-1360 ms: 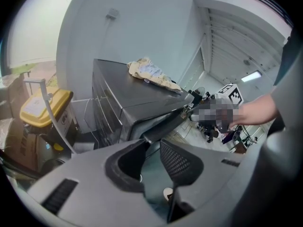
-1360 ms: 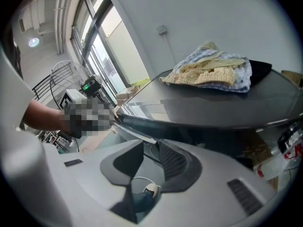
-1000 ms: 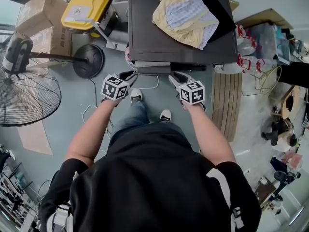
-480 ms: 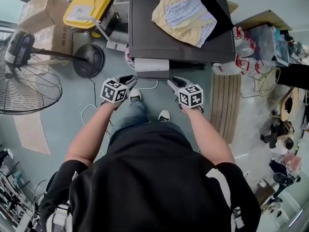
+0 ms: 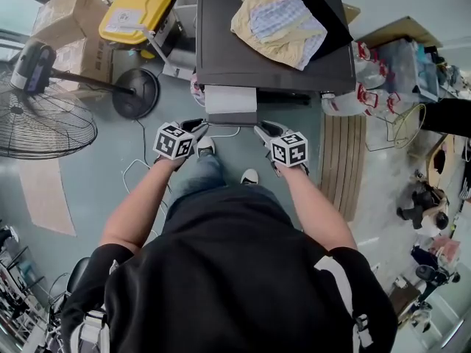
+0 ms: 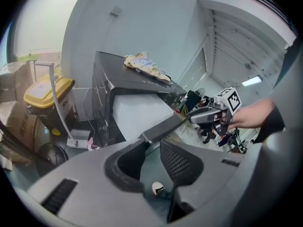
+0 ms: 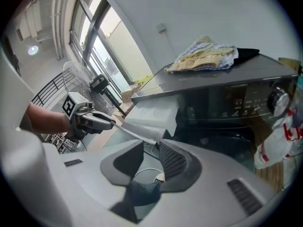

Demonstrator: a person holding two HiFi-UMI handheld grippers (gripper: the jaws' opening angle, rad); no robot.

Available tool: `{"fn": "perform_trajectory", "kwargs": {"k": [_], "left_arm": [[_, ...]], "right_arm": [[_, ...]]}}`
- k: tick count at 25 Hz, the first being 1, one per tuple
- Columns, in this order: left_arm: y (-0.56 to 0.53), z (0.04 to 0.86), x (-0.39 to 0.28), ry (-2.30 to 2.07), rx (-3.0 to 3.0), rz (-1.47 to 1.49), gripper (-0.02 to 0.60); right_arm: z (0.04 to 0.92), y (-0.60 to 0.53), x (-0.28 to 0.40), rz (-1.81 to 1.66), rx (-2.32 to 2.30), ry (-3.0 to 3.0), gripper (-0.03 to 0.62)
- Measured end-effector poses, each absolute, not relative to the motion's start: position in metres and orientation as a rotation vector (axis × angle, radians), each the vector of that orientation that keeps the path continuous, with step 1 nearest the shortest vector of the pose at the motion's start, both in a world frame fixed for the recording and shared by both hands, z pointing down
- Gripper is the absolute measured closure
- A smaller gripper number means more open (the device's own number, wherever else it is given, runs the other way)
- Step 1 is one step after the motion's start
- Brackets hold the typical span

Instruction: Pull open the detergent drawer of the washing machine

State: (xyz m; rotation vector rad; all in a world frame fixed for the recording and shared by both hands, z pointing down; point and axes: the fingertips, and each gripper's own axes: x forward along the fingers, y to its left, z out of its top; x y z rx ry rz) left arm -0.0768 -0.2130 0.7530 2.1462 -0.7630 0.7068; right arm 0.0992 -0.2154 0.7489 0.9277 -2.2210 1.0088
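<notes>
The big dark grey washing machine [image 5: 243,57], the one with a heap of cream and checked laundry [image 5: 283,17] dumped on top, has its pale plastic detergent drawer [image 5: 230,98] sticking well out of the left part of its front, toward my feet. From above you can see a good stretch of the drawer's light top face, so I'd call the job mostly done. I can't tell from here whether it's at its stop, so maybe there's a bit more travel left, maybe none.

The drawer's dark grey front panel [image 5: 231,118] is the bit nearest me, and it runs straight across between my two claws. My left claw [image 6: 151,144] has the panel's left end sitting between its tips, and as far as I can judge it's pinched on it, not loose. My right claw [image 7: 151,143] is the mirror image: the panel's right end pokes in between its tips and looks clamped the same way. Both slant down at the panel, one per corner.
</notes>
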Motion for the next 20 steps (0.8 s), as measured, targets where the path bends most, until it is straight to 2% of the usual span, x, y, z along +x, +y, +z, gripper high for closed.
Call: {"fn": "perform_trajectory", "kwargs": {"k": [20], "left_arm": [[-0.163,0.750,-0.073,-0.740,2.132,0.704,0.479]], "right_arm": [[0.747,-0.166,0.103,1.013,0.901,-2.204,0.491]]}}
